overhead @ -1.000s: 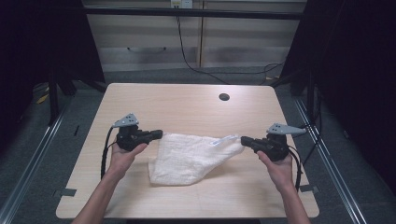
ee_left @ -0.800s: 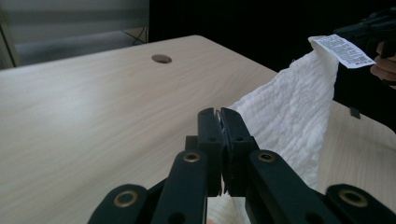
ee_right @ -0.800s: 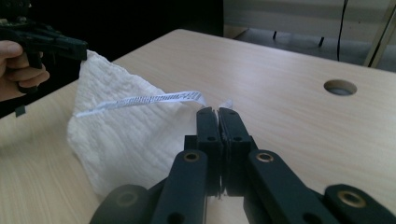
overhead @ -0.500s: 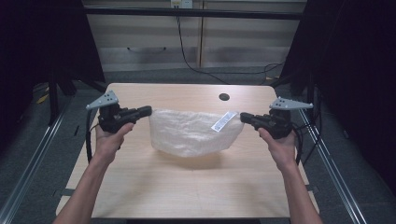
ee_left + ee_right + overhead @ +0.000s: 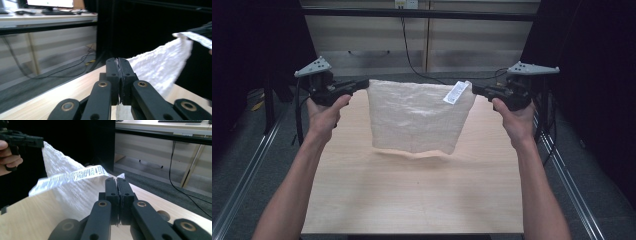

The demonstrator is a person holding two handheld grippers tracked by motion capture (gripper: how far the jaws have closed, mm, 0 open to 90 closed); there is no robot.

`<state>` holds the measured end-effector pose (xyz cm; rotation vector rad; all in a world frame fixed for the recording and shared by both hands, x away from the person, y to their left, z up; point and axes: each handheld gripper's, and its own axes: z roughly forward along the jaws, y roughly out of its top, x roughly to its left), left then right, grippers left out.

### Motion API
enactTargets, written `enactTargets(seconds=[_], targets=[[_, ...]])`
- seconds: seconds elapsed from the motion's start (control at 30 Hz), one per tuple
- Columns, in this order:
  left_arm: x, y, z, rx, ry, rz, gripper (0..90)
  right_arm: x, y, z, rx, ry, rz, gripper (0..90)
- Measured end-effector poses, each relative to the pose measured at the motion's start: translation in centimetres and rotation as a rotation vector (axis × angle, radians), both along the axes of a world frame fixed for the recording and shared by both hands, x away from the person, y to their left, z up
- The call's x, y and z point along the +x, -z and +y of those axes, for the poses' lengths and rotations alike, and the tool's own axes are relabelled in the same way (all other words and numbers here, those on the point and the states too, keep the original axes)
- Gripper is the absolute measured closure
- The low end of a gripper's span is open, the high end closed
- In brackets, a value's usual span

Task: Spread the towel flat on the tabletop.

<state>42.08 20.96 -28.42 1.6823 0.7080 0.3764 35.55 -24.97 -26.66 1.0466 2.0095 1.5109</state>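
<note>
1. White terry towel (image 5: 416,116) hangs spread in the air above the desk (image 5: 412,195), its top edge stretched level and its lower edge clear of the wood, casting a shadow beneath.
2. I have the left gripper (image 5: 362,83) pinched tight on the towel's upper left corner; in the left gripper view its fingers (image 5: 111,72) sit pressed together with a thin sliver of cloth between them.
3. I have the right gripper (image 5: 475,90) closed the same way on the towel's upper right corner, beside the printed care label (image 5: 456,92); in the right gripper view the fingers (image 5: 111,192) meet on the cloth and the label (image 5: 72,178) flaps out to one side of them.
4. The relation I judge the next move to turn on: the towel's held edge runs straight from one gripper to the other, and the rest of the towel drops directly below that line, on the far side of my hands.
5. Both hands sit equally close to the towel, one at each corner, so I judge neither has an advantage; they would have to travel together to keep the edge taut.
6. A small dark round hole (image 5: 163,215) in the desk lies behind the towel, near the right gripper.
</note>
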Motion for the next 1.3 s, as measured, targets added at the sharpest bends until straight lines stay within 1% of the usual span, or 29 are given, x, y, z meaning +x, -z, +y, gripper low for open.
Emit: enactTargets(seconds=[0.03, 0.07, 0.13, 0.17, 0.2, 0.27, 0.3, 0.33, 0.37, 0.43, 0.53, 0.57, 0.6, 0.7, 0.73, 0.77, 0.8, 0.83, 0.87, 0.9, 1.0, 1.1, 1.17, 1.23, 1.27, 1.3], targets=[[0.4, 0.0, -0.2, 0.013, -0.009, 0.007, 88.3, 0.7, -0.2, 0.2, -0.014, 0.002, 0.006, 88.6], [1.0, 0.1, -0.5, 0.013, -0.014, 0.011, 88.3, 1.2, -0.3, 0.3, -0.025, 0.004, 0.007, 88.6], [1.7, 0.1, -0.8, -0.017, -0.015, 0.016, 88.3, 2.4, -0.2, 0.4, -0.055, 0.020, 0.029, 88.6], [1.9, 0.0, -0.9, -0.017, -0.018, 0.010, 88.3, 2.9, -0.1, 0.4, -0.060, 0.031, 0.037, 88.6], [2.1, -0.2, -1.0, -0.025, -0.018, 0.014, 88.3, 3.3, 0.0, 0.3, -0.062, 0.039, 0.039, 88.6], [2.3, -0.5, -1.2, -0.016, -0.038, 0.001, 88.3, 4.0, 0.2, -0.1, -0.044, 0.052, 0.041, 88.6], [2.3, -0.6, -1.3, -0.005, -0.038, -0.004, 88.2, 4.2, 0.3, -0.3, -0.027, 0.055, 0.044, 88.5], [2.2, -0.6, -1.5, 0.002, -0.035, -0.007, 88.2, 4.4, 0.4, -0.5, -0.012, 0.055, 0.047, 88.6], [2.0, -0.4, -1.7, 0.012, -0.024, -0.015, 88.2, 4.4, 0.7, -0.6, -0.008, 0.058, 0.048, 88.5], [1.3, 0.3, -2.1, 0.014, 0.002, -0.026, 88.2, 4.2, 1.4, -0.7, -0.003, 0.060, 0.054, 88.6], [0.1, 1.9, -2.2, 0.021, 0.027, -0.029, 88.1, 3.3, 3.2, -0.9, -0.011, 0.048, 0.070, 88.6], [-0.3, 2.6, -2.1, 0.037, 0.032, -0.024, 88.1, 2.8, 3.9, -1.0, -0.012, 0.044, 0.078, 88.6], [-0.7, 3.3, -2.0, 0.031, 0.041, -0.024, 88.1, 2.3, 4.6, -1.1, -0.012, 0.039, 0.087, 88.6], [-2.0, 5.4, -1.4, 0.011, 0.060, -0.003, 88.2, 0.8, 6.8, -1.5, -0.023, 0.027, 0.118, 88.5], [-2.5, 6.1, -1.3, 0.015, 0.063, 0.008, 88.1, 0.2, 7.5, -1.7, -0.021, 0.023, 0.125, 88.6], [-3.0, 6.8, -1.2, 0.016, 0.069, 0.008, 88.2, -0.3, 8.2, -1.8, -0.015, 0.015, 0.132, 88.5], [-3.5, 7.4, -1.1, 0.023, 0.076, 0.016, 88.2, -0.8, 8.8, -1.8, -0.017, 0.010, 0.143, 88.5], [-4.3, 8.1, -1.0, 0.033, 0.060, 0.015, 88.2, -1.4, 9.4, -1.8, -0.019, 0.005, 0.149, 88.5], [-4.7, 8.4, -0.8, 0.039, 0.059, 0.015, 88.2, -2.2, 10.3, -1.6, -0.014, -0.005, 0.157, 88.5], [-5.1, 8.9, -0.7, 0.049, 0.060, 0.029, 88.1, -2.6, 10.8, -1.5, -0.014, -0.010, 0.165, 88.5], [-6.3, 10.2, -0.2, 0.071, 0.073, 0.047, 88.1, -4.2, 12.7, -0.8, -0.023, -0.028, 0.190, 88.6], [-7.6, 11.4, 0.7, 0.068, 0.086, 0.070, 88.1, -5.7, 13.8, -0.4, -0.022, -0.050, 0.196, 88.5], [-8.3, 12.3, 0.9, 0.082, 0.086, 0.088, 88.1, -6.5, 14.3, -0.1, -0.029, -0.063, 0.204, 88.5], [-8.9, 13.3, 0.9, 0.105, 0.088, 0.115, 88.1, -7.1, 14.9, 0.2, -0.051, -0.079, 0.216, 88.5], [-9.3, 13.7, 0.9, 0.119, 0.087, 0.120, 88.1, -7.3, 15.2, 0.4, -0.067, -0.081, 0.228, 88.5], [-9.6, 14.1, 1.0, 0.119, 0.094, 0.131, 88.0, -7.5, 15.5, 0.5, -0.070, -0.083, 0.235, 88.5]])
